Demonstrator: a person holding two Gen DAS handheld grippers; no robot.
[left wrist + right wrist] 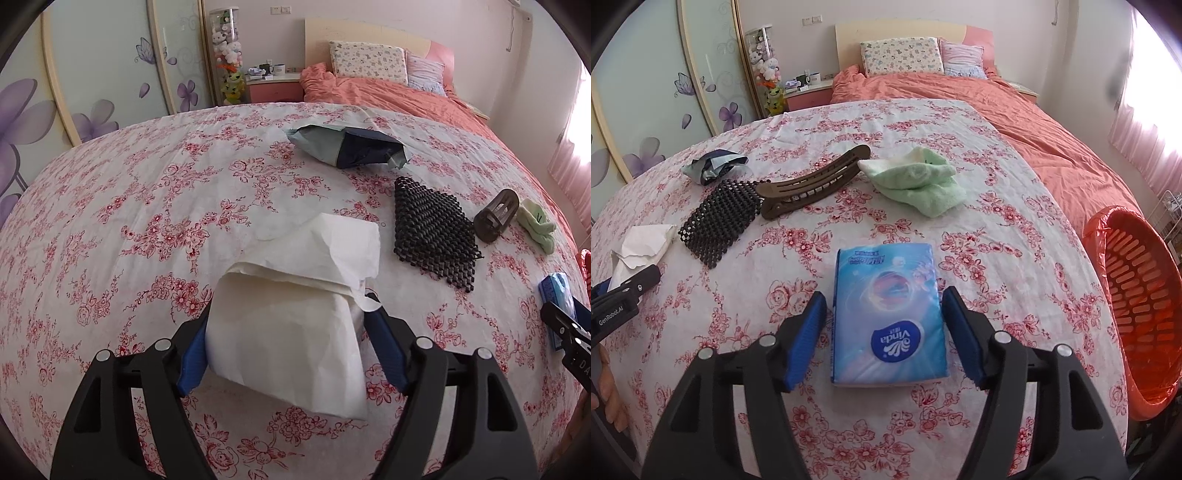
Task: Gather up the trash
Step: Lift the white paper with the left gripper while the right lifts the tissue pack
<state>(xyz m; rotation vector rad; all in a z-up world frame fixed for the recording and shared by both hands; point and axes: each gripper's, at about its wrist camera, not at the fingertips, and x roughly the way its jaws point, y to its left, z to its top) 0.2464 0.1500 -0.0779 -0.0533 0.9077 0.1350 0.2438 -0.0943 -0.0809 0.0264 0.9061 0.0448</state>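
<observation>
Left fingers (286, 332) stand open astride the tissue (295, 302) on the bed; right fingers (884, 332) open around the pack (888, 317). Close squarely low on the tissue, then lift toward the bin (1137, 295).

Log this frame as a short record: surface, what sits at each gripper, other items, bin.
surface: floral sheet
left gripper: white tissue paper between the jaws; contact unclear
right gripper: open, straddling blue tissue pack, gaps at both pads
other items: black beaded mat, brown hair clip, green cloth, crumpled wrapper
bin: orange basket, right of bed
</observation>
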